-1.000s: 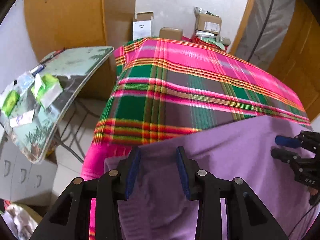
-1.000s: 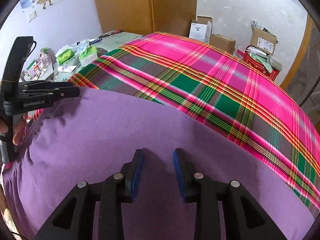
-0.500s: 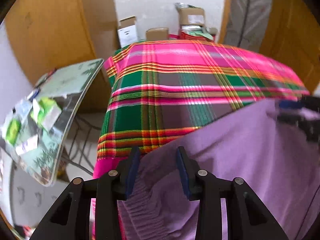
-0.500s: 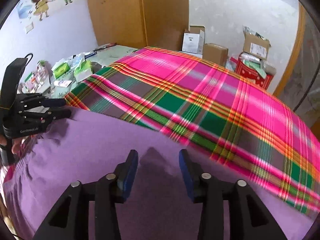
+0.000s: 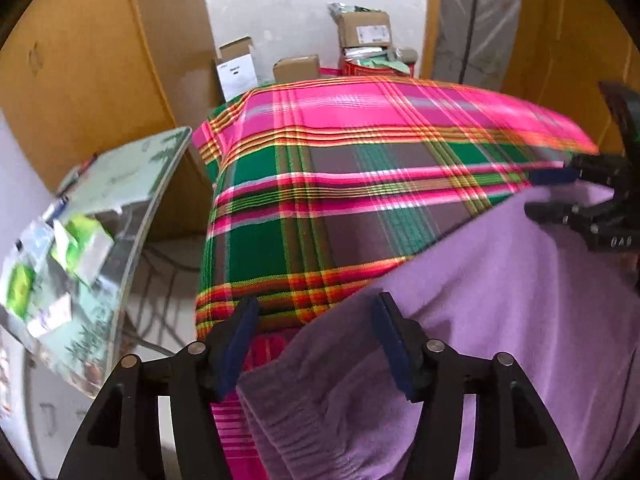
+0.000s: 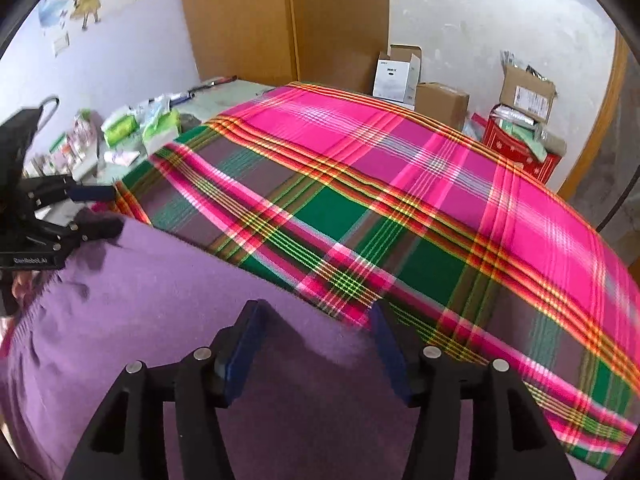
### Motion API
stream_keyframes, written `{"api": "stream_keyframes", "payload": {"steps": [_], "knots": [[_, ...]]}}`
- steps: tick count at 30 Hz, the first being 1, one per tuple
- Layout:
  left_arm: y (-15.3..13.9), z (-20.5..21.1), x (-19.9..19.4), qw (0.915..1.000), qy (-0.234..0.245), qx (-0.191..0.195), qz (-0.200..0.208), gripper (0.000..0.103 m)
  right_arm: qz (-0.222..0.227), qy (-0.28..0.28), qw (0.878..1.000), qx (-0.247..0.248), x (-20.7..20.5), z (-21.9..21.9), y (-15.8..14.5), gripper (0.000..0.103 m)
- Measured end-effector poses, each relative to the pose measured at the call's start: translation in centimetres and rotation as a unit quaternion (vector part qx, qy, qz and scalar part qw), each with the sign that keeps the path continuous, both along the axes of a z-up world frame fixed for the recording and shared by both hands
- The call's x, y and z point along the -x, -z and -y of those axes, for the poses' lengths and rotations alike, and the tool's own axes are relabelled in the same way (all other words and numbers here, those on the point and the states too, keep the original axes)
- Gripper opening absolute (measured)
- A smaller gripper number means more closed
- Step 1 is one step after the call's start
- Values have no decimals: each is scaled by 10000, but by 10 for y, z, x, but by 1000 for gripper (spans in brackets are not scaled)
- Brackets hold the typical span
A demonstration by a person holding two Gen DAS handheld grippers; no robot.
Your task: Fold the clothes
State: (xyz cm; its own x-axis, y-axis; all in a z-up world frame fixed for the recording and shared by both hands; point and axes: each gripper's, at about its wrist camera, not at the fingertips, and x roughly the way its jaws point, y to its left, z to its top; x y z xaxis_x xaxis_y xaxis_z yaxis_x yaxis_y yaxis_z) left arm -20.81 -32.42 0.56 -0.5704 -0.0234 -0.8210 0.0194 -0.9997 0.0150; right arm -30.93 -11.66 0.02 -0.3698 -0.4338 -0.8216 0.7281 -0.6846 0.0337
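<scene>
The soft purple knitted sweater (image 5: pixel 500 320) lies spread on the near end of a bed covered with a pink, green and orange plaid blanket (image 5: pixel 360 184), its far edge running just ahead of both sets of jaws. It looks light, limp and slightly fuzzy, so I judge it will drape and sag when lifted, will not slip much against rubber pads, and cannot be pushed into shape; it has to be carried. The ribbed hem band (image 5: pixel 312 432), thicker and firmer than the body, sits below and between the jaws of the left gripper (image 5: pixel 314 316), and looks the surest place to pinch there. The right gripper (image 6: pixel 316 322) hangs over the sweater's far edge, with smooth knit filling the gap between its jaws; that edge is its natural hold.

Both pairs of jaws have just been opening and now stand released and wide, blue pads clear of the cloth, though cloth lies between them.

The blanket is taut and a little rounded, a soft bed that gives under pressure. Left of the left jaws stands a glass-topped side table (image 5: pixel 132 184) strewn with green packets. Beyond the jaws, past the bed's far end, cardboard boxes (image 6: pixel 440 96) sit against a white wall beside a wooden wardrobe (image 6: pixel 248 20).
</scene>
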Motion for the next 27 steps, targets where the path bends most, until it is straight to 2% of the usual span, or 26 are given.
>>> {"api": "stream_keyframes", "payload": {"steps": [2, 7, 13, 16, 17, 18, 19, 22, 24, 26, 27], "knots": [[1, -2, -2, 9999, 99, -3, -14, 62, -26, -28, 10000, -9, -1, -1, 0, 57], [2, -17, -10, 9973, 726, 89, -101, 62, -25, -54, 10000, 47, -1, -4, 0, 57], [1, -18, -5, 9965, 831, 23, -53, 61, -36, -64, 10000, 10, -2, -2, 0, 57], [1, -18, -7, 9959, 907, 25, -74, 55, -38, -88, 10000, 11, -2, -3, 0, 57], [0, -19, -7, 9955, 949, 28, -75, 51, -33, -106, 9999, 11, -2, -3, 0, 54], [0, -21, -8, 9951, 983, 46, -79, 43, -19, -144, 9999, 13, -3, -3, 0, 50], [-1, -23, -9, 9948, 1013, 74, -88, 31, -6, -182, 9998, 14, -4, -3, -1, 48], [-1, -31, -12, 9935, 1121, 174, -116, 9, 60, -238, 9997, 46, -5, -3, -2, 35], [-1, -33, -13, 9937, 1089, 217, -152, 8, 111, -296, 9995, 87, -7, -3, -3, 19], [-1, -32, -13, 9943, 1020, 235, -191, 6, 172, -301, 9993, 148, -8, -4, -3, 10], [-2, -31, -13, 9948, 967, 229, -211, 6, 204, -287, 9992, 184, -8, -4, -3, 10]]}}
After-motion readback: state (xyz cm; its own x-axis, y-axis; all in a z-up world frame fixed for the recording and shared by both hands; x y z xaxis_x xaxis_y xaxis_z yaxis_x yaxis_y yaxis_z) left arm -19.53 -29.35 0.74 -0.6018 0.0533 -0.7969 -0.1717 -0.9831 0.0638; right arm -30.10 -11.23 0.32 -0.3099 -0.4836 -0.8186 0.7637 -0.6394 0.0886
